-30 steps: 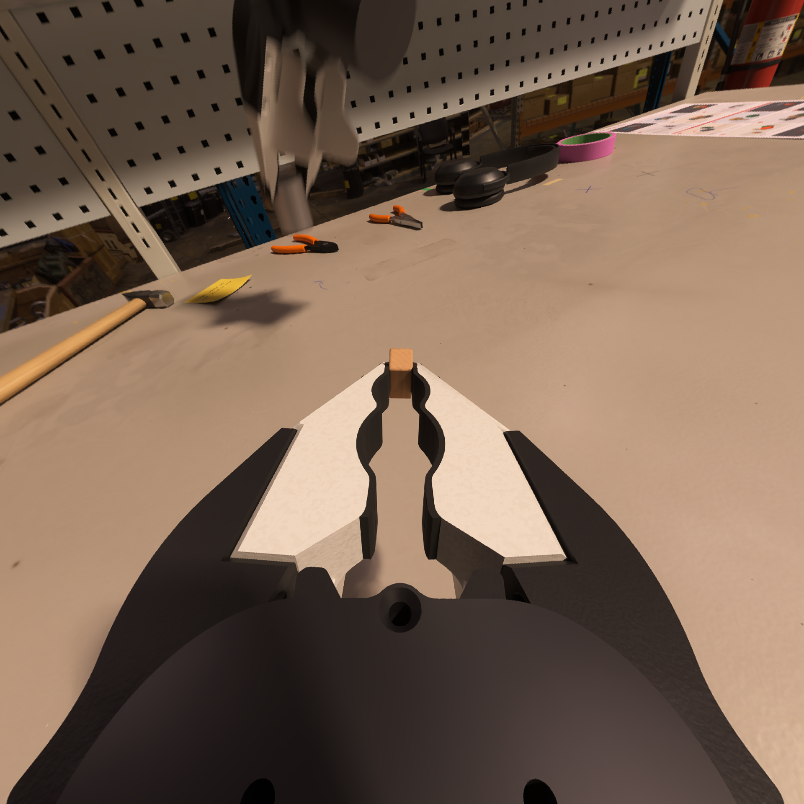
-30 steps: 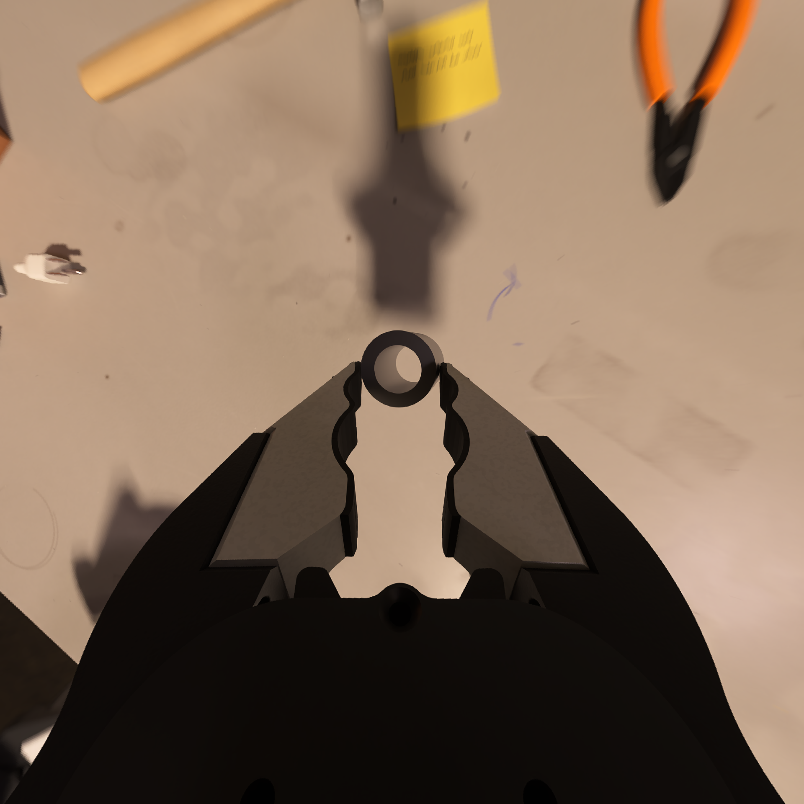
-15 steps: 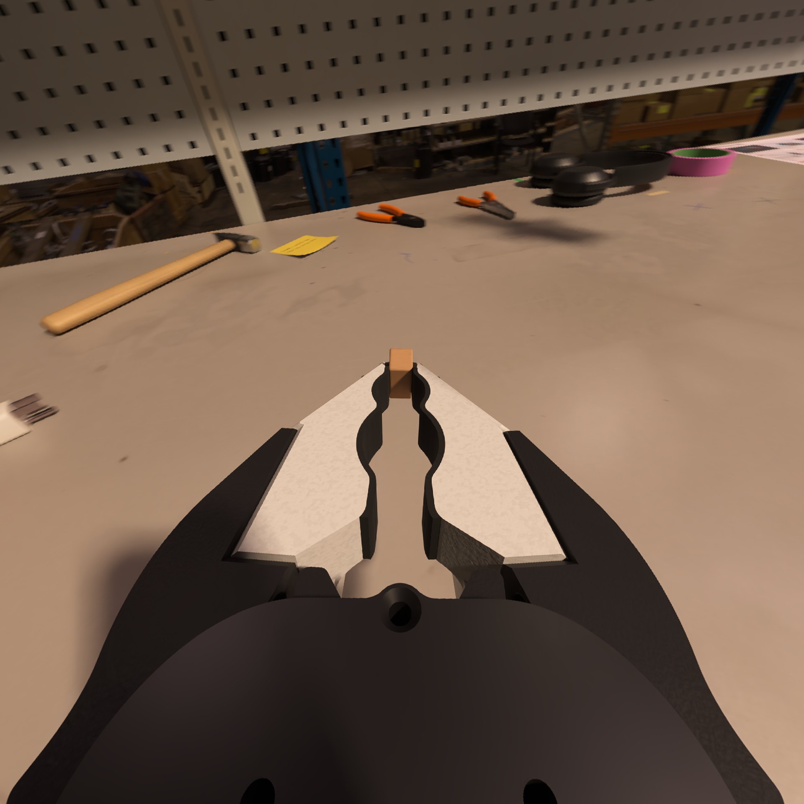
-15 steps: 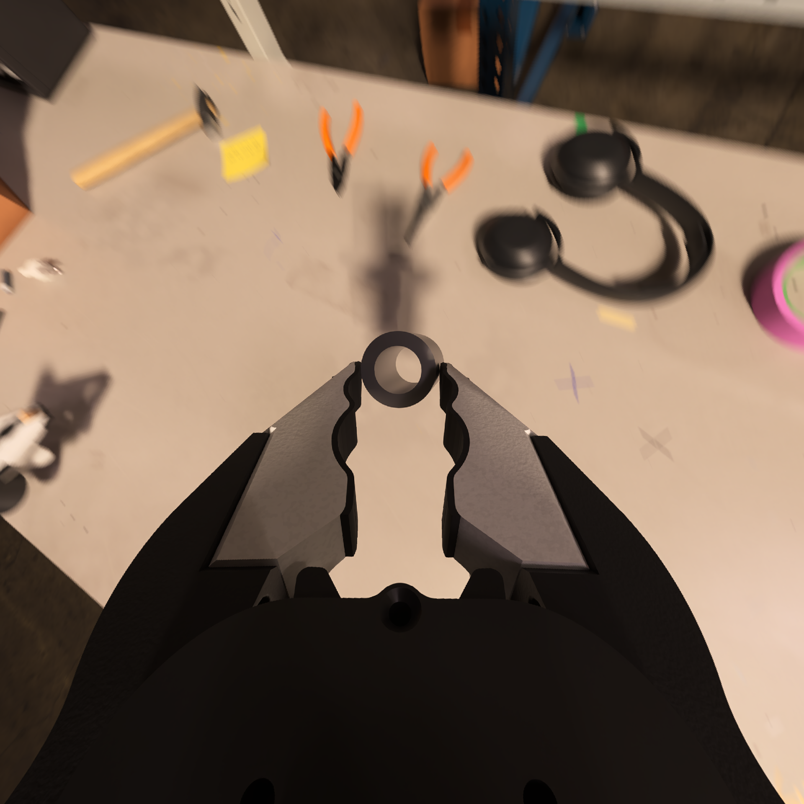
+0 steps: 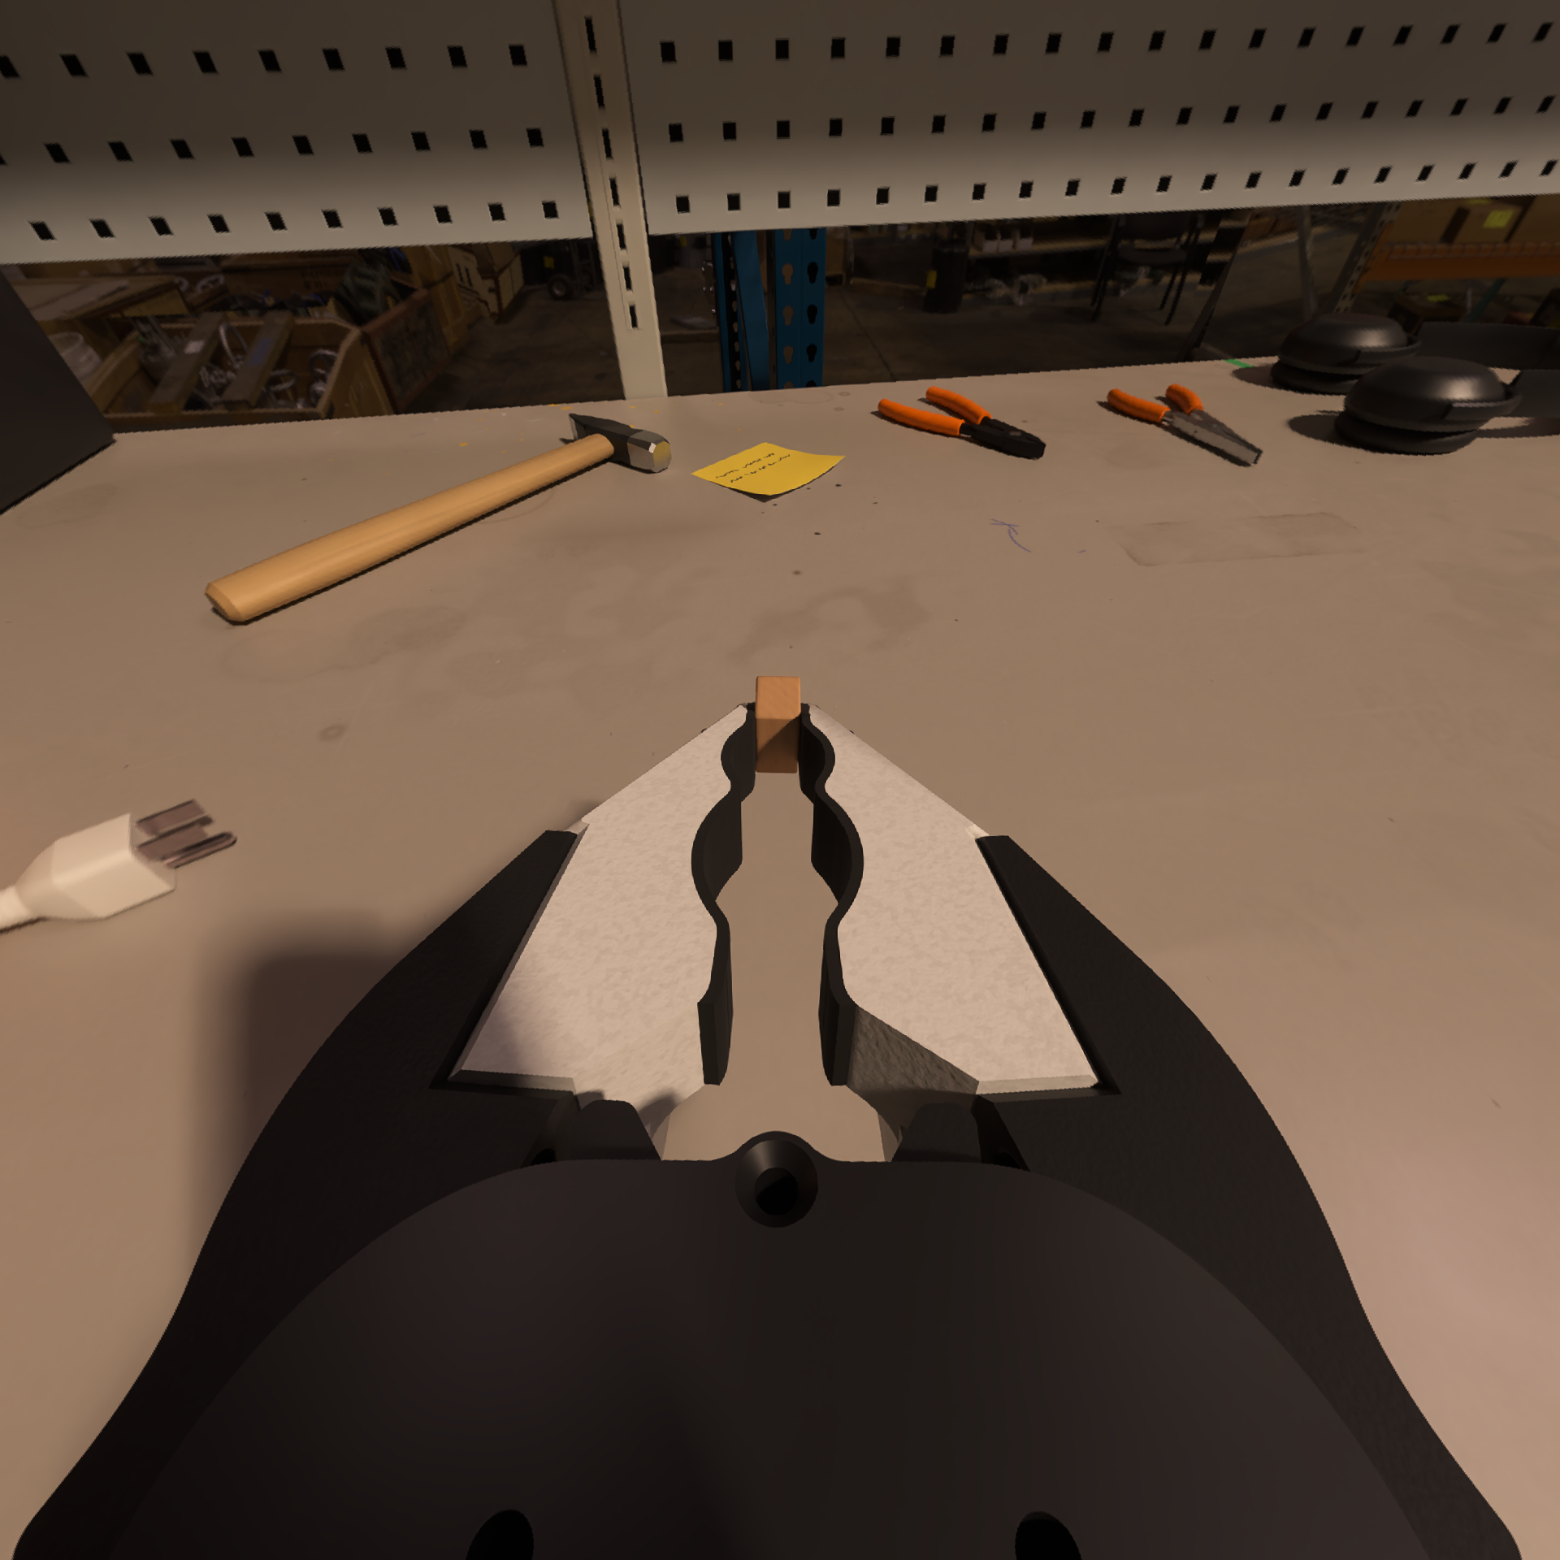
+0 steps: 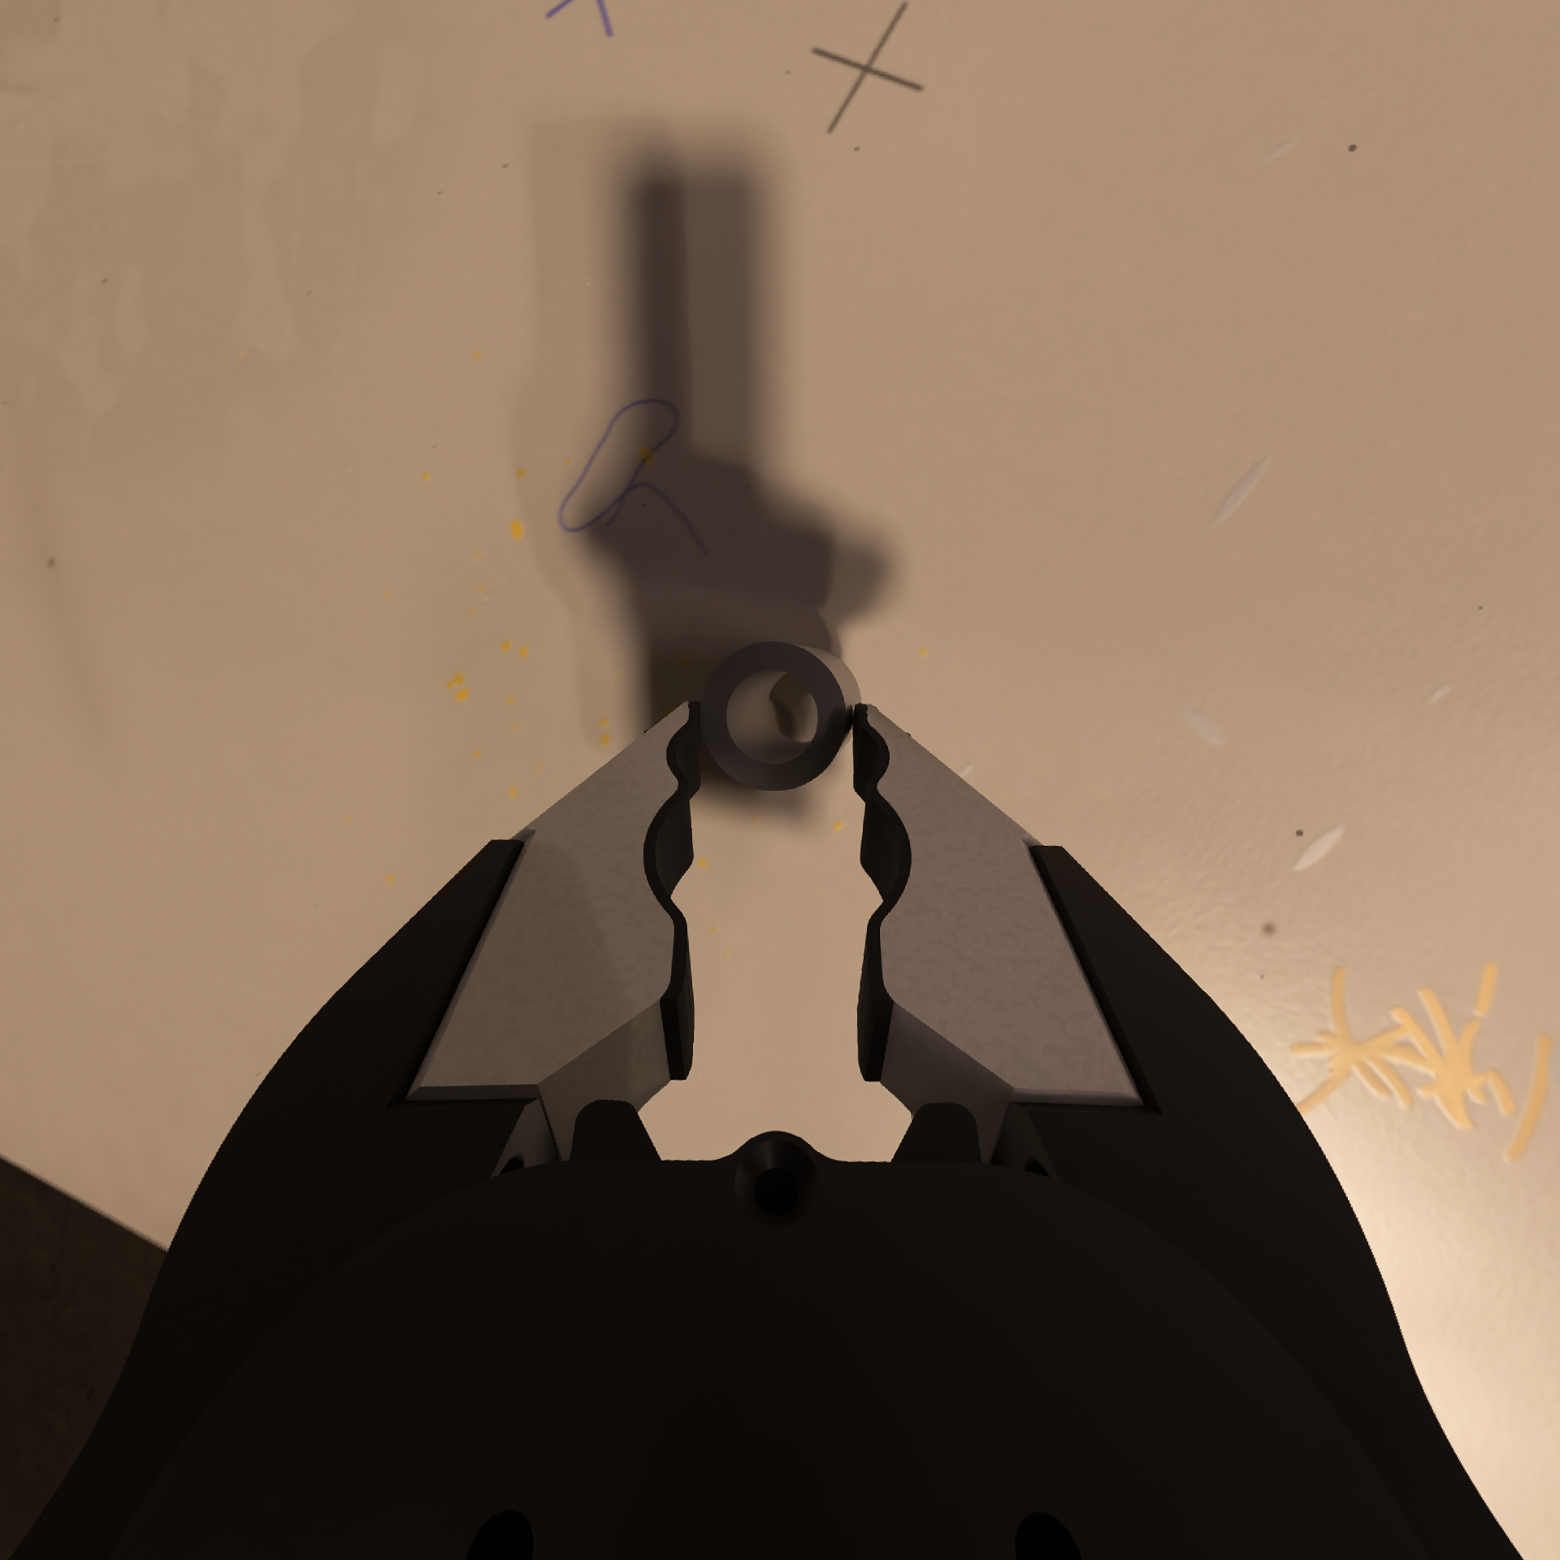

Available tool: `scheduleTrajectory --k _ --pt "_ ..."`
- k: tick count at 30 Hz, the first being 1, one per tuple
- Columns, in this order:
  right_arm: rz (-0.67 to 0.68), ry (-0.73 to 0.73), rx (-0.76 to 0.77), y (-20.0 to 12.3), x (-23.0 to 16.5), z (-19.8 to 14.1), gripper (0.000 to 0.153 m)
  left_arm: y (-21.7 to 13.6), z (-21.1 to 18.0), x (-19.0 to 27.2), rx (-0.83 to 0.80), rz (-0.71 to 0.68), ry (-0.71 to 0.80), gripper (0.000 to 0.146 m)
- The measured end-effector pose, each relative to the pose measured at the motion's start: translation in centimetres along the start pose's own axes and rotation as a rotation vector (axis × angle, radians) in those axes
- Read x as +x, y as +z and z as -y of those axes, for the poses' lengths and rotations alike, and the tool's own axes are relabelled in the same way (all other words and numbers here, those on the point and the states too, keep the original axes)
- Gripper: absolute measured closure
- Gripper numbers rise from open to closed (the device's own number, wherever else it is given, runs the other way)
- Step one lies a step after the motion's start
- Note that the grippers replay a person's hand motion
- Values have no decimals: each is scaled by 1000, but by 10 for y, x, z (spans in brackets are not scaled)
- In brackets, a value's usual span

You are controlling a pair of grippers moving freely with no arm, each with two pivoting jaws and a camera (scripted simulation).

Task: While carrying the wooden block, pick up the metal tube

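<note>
The surface (image 5: 1266, 760) runs out to a pegboard wall; along its far edge, from 10 to 2 o'clock of my left tool, lie a hammer (image 5: 422, 523), a yellow note (image 5: 768, 467), two orange-handled pliers (image 5: 962, 422) and black headphones (image 5: 1427, 405). A white plug (image 5: 101, 865) lies at 9 o'clock.

My left tool (image 5: 777, 726) is pinched on the wooden block (image 5: 777, 722), at the tips, 12 o'clock, clear of the surface.

My right tool (image 6: 774, 717) points down at the surface and is clamped on the metal tube (image 6: 774, 764), also at 12 o'clock. The tube's long axis runs along the tool's own line, open end toward the camera. Its shadow falls apart from it, so I judge it lifted. Both items are carried; any further move depends on keeping that end-on grip square.
</note>
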State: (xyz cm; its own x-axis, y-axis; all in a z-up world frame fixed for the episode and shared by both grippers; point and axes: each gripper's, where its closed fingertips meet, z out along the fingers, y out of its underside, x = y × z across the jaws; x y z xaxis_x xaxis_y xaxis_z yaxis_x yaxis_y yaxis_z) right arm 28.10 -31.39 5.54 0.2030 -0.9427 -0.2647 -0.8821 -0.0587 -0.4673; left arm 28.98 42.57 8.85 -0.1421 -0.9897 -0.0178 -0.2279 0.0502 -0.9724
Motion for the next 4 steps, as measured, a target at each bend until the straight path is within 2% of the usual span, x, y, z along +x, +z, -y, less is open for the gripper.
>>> scheduleTrajectory --k 4 --pt "17 28 -56 18 16 -3 117 22 5 -5 -23 15 24 138"
